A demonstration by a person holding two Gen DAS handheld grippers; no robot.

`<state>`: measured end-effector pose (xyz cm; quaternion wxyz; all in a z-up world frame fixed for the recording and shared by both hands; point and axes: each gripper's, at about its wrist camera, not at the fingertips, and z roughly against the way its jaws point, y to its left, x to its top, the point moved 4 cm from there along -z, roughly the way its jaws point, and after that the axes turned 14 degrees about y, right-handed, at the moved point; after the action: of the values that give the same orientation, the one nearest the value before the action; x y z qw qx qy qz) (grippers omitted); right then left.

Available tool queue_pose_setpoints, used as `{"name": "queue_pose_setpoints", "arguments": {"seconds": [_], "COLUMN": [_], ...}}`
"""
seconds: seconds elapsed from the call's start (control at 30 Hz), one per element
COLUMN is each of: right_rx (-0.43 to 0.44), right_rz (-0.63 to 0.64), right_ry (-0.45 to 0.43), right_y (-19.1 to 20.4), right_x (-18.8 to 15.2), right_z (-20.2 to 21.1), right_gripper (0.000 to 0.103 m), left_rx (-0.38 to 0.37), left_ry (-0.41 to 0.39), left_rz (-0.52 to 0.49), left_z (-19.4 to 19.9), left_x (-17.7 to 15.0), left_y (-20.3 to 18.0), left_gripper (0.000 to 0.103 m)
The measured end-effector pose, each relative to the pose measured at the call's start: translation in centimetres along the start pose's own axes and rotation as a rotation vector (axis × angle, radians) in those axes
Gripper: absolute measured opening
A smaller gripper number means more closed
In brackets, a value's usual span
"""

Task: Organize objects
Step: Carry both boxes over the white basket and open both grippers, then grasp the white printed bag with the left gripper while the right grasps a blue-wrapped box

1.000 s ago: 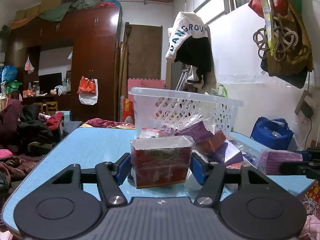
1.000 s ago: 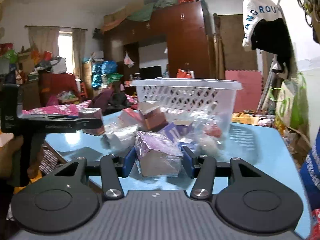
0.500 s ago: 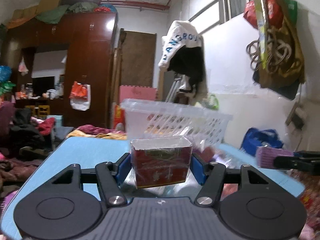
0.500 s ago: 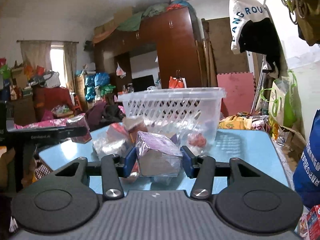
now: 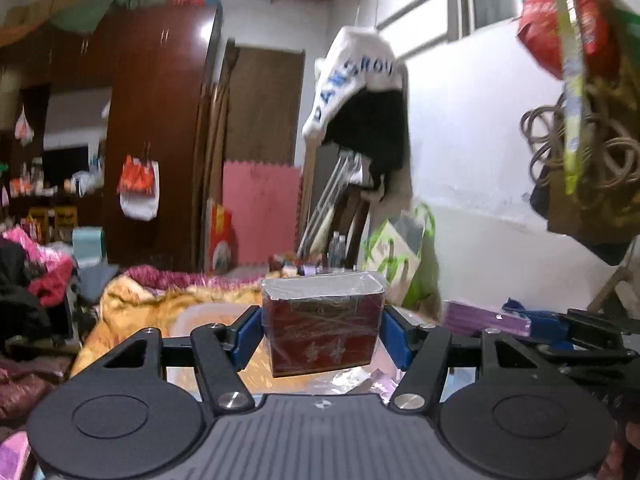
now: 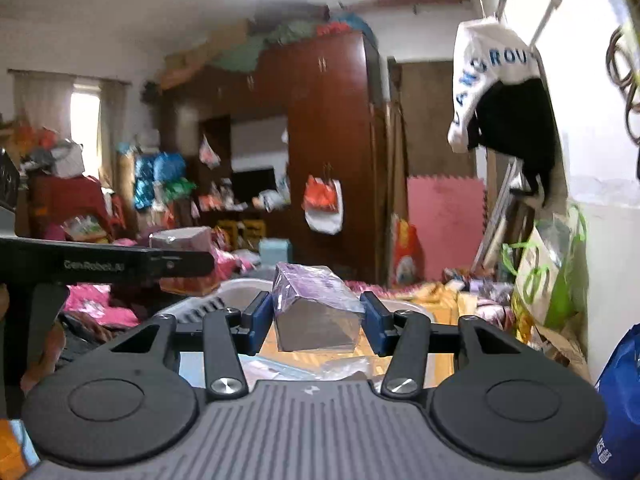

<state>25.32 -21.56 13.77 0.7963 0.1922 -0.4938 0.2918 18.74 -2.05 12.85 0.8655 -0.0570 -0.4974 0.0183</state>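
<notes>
My left gripper (image 5: 322,334) is shut on a dark red box (image 5: 322,332) wrapped in clear film and holds it high in the air. My right gripper (image 6: 316,320) is shut on a purple wrapped box (image 6: 316,310), also raised. The white basket rim (image 6: 248,285) shows just below the right gripper, and a pale rim (image 5: 208,314) shows under the left one. The right gripper with its purple box (image 5: 486,318) appears at the right of the left wrist view. The left gripper (image 6: 182,264) with its box appears at the left of the right wrist view.
A dark wooden wardrobe (image 5: 156,140) and a pink foam mat (image 5: 262,212) stand at the back. A white and black garment (image 5: 360,100) hangs on the right wall. Bags (image 5: 580,120) hang at the upper right. Clothes (image 5: 36,272) pile up at the left.
Both grippers have risen from the table with their boxes. The basket and the pile of packets have dropped almost out of view, down to the rim.
</notes>
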Motion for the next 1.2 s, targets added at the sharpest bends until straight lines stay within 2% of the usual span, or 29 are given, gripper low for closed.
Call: {"name": "queue_pose_setpoints", "arguments": {"seconds": [0.07,0.1,0.13,0.17,0.23,0.33,0.43,0.5,0.6,0.67,0.73,0.77,0.8,0.87,1.0,1.03,1.07,1.2], "right_rx": [0.013,0.01,-0.001,-0.013,-0.014,0.046,0.073,0.065,0.084,0.107,0.094,0.088,0.086,0.092,0.027,0.029,0.04,0.032], "right_rz": [-0.004,-0.007,-0.007,0.0,0.003,-0.04,-0.042,-0.03,-0.043,-0.054,-0.06,-0.065,-0.069,-0.069,-0.003,0.0,-0.005,0.007], "right_ry": [0.01,0.016,0.023,0.027,0.015,-0.017,-0.023,0.007,0.062,0.098,0.118,0.128,0.141,0.157,0.197,0.207,0.204,0.203], "right_y": [-0.1,-0.2,-0.1,0.0,0.1,0.0,0.3,0.9,1.5,1.9,2.0,1.9,2.0,2.0,3.3,3.4,3.4,3.5], "right_x": [0.0,-0.1,-0.3,-0.8,-1.9,-4.4,-8.2,-12.0,-15.6,-17.3,-17.5,-17.4,-17.3,-16.7,-17.2,-17.3,-17.4,-18.2], "right_z": [-1.1,-1.5,-1.7,-1.6,-0.1,3.2,5.4,6.0,5.5,4.8,4.1,3.7,3.4,2.8,1.3,1.1,1.1,1.9], "right_gripper": [0.059,0.078,0.088,0.093,0.093,0.093,0.102,0.102,0.102,0.102,0.101,0.098,0.088,0.08,0.079,0.076,0.065,0.049], "left_rx": [0.028,0.049,0.06,0.053,0.021,0.016,-0.008,-0.035,-0.066,-0.046,-0.013,0.005,0.027,0.063,0.091,0.096,0.098,0.114], "left_ry": [0.018,0.033,0.053,0.076,0.057,-0.002,-0.026,-0.032,-0.024,-0.009,0.002,0.006,0.02,0.031,0.071,0.083,0.095,0.114], "left_rz": [-0.009,-0.013,-0.01,-0.001,0.003,-0.015,-0.03,-0.028,-0.026,-0.025,-0.025,-0.03,-0.043,-0.047,-0.052,-0.062,-0.071,-0.106], "left_z": [-1.5,-2.3,-2.9,-3.2,-2.0,1.6,4.8,5.9,6.7,6.5,6.6,6.5,6.2,5.6,4.8,4.6,4.4,3.7], "left_x": [0.0,0.0,-0.3,-0.8,-1.7,-3.4,-6.2,-8.5,-13.3,-15.3,-17.1,-17.5,-17.6,-17.7,-18.2,-18.5,-18.7,-19.2], "left_y": [0.1,0.2,0.6,0.9,1.5,1.7,1.9,2.0,2.2,2.6,3.4,3.7,4.0,4.6,5.1,5.1,5.0,4.1], "left_gripper": [0.073,0.083,0.084,0.084,0.084,0.084,0.09,0.09,0.09,0.09,0.09,0.09,0.09,0.09,0.09,0.09,0.09,0.091]}}
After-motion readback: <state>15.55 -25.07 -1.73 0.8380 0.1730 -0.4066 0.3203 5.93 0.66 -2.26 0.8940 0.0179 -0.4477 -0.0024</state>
